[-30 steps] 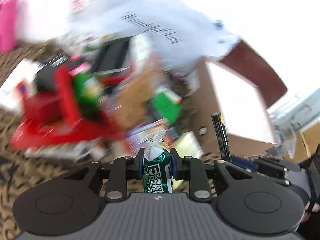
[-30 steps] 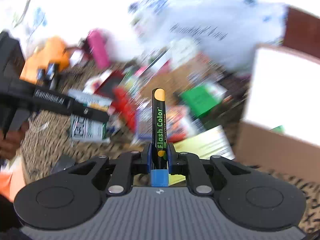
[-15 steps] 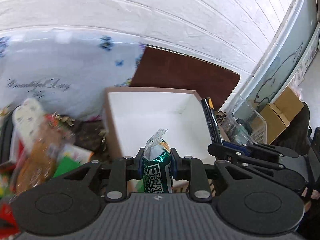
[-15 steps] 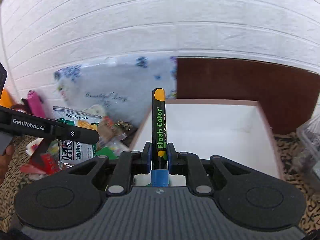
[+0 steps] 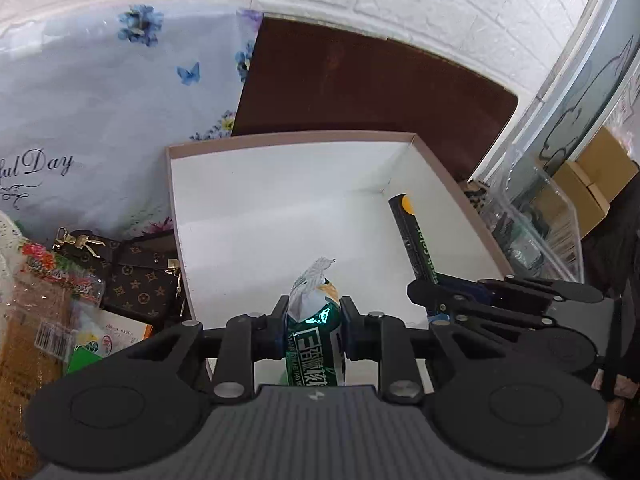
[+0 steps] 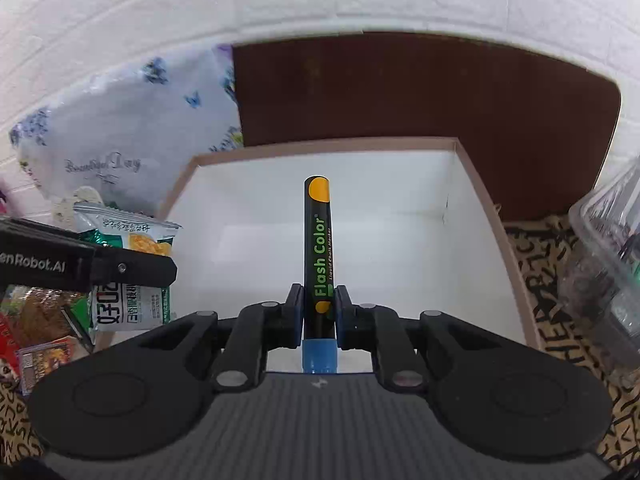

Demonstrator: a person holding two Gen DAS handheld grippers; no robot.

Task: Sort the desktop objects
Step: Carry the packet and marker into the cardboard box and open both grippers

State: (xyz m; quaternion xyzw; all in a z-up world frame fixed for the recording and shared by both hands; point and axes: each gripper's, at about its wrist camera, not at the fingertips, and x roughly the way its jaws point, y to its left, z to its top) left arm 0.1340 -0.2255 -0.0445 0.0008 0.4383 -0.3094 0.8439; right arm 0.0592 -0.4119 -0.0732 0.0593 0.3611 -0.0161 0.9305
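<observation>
My left gripper (image 5: 313, 322) is shut on a green snack packet (image 5: 314, 332), held above the near edge of an open white-lined cardboard box (image 5: 280, 216). My right gripper (image 6: 317, 312) is shut on a black Flash Color chalk marker (image 6: 318, 248) with an orange tip and blue cap, held upright over the same box (image 6: 248, 152). In the left wrist view the marker (image 5: 414, 240) and right gripper show at the box's right side. In the right wrist view the left gripper and its packet (image 6: 130, 276) show at the box's left edge. The box interior looks empty.
A brown board (image 6: 400, 88) leans on the white brick wall behind the box. A floral bag (image 5: 100, 120), a brown monogram pouch (image 5: 136, 276) and mixed snack packets (image 5: 36, 308) lie left of the box. A clear plastic container (image 6: 604, 264) stands right on the patterned cloth (image 6: 560, 320).
Both grippers swung from the cluttered pile on the left to the box and moved closer over it, each still holding its item.
</observation>
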